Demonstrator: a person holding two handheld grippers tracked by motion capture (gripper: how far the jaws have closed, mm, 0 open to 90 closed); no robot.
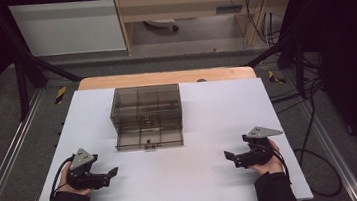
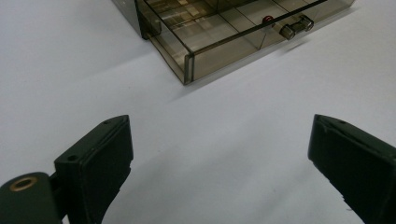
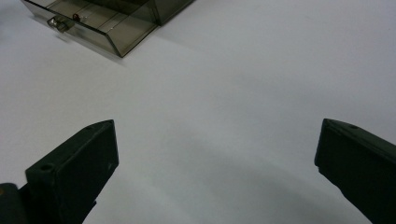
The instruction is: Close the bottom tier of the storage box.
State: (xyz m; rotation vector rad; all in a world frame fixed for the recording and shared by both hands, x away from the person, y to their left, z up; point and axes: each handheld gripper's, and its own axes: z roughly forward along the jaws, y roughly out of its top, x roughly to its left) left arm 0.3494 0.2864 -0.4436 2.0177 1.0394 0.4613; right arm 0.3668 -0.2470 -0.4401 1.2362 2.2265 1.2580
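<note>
A smoky see-through drawer box stands at the middle of the white tabletop. Its bottom drawer is pulled out toward me, with a metal knob on its front. A small red thing lies in the drawer just behind the knob. My left gripper rests near the table's front left, open, with nothing between its jaws. Near the front right, my right gripper is open and holds nothing too. In the right gripper view the drawer and knob lie at the far upper left.
A wooden edge shows beyond the white top. Black frame posts stand at both back corners. Cables trail over the floor on the right. Bare white surface lies between the grippers and the drawer.
</note>
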